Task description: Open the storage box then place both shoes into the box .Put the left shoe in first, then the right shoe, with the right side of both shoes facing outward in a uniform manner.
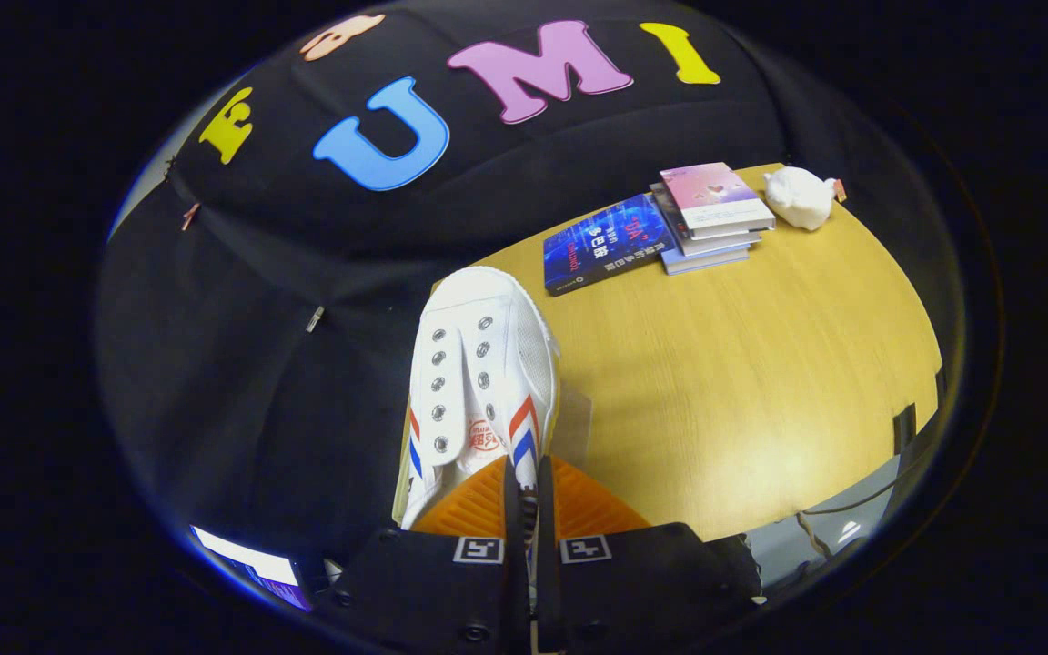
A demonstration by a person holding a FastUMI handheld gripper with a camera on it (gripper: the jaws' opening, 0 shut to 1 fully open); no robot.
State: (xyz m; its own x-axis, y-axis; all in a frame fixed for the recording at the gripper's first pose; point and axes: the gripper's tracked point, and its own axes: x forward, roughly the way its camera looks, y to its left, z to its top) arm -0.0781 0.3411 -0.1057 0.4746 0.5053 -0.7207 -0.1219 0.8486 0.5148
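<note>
A white canvas shoe (478, 364) with red and blue side stripes and metal eyelets points away from me, toe towards the booth wall. My gripper (527, 487) is shut on the shoe; both fingers (478, 509) press on the thin side wall near its opening. The shoe hangs tilted over the left edge of the wooden table (760, 364). A clear plastic panel (579, 420) shows just right of the shoe, close ahead of the fingers; I cannot tell what it belongs to.
Beyond the shoe a blue book (601, 244) lies flat on the table, with a stack of books (710, 218) beside it and a white figurine (800, 197) at the far corner. A lit screen (246, 559) sits low beside the fingers.
</note>
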